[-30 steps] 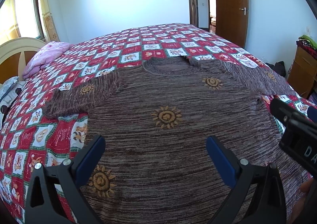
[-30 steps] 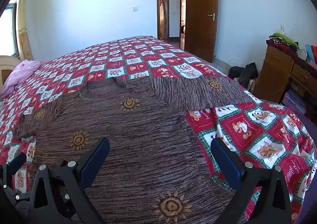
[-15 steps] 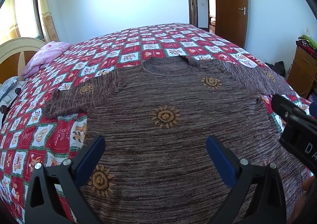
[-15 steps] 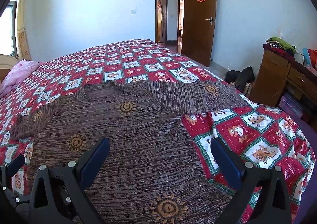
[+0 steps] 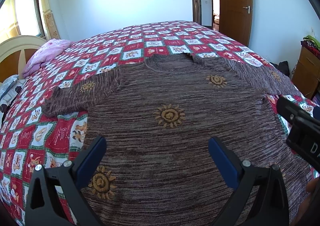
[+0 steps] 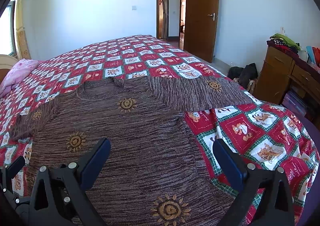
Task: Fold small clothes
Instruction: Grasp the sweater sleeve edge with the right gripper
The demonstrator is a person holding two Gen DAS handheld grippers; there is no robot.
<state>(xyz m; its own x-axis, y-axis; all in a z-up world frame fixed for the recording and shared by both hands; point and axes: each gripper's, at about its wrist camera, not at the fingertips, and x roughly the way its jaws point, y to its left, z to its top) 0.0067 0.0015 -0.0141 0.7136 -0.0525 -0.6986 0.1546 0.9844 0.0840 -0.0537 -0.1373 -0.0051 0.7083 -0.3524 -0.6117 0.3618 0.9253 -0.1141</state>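
My left gripper [image 5: 157, 151] with blue-padded black fingers is spread wide, nothing between the pads, hovering over the lower body of the brown marled knit sweater with embroidered yellow suns [image 5: 170, 116]. My right gripper [image 6: 161, 153] same deal, gaping wide and empty, over the sweater's lower right edge, its right finger [image 6: 228, 161] out above the bedspread. In the left wrist view the right gripper's black body [image 5: 298, 132] pokes in past the sweater's right side

I see the sweater flat, front up, both sleeves spread out sideways, collar [image 6: 96, 91] pointing away from me. It lies on the red, white and green checked cartoon bedspread [image 6: 240, 126] covering the bed. Beyond the sweater's left sleeve, a pink quilted pillow [image 5: 47, 54] near a cream and wood headboard [image 5: 18, 46]. Beyond the right sleeve, a brown wooden dresser [image 6: 280, 74] with piled clothes on top, dark bags [image 6: 243, 74] on the floor beside it. Past the collar, across the bed, an open brown wooden door with a red paper character [image 6: 202, 14]
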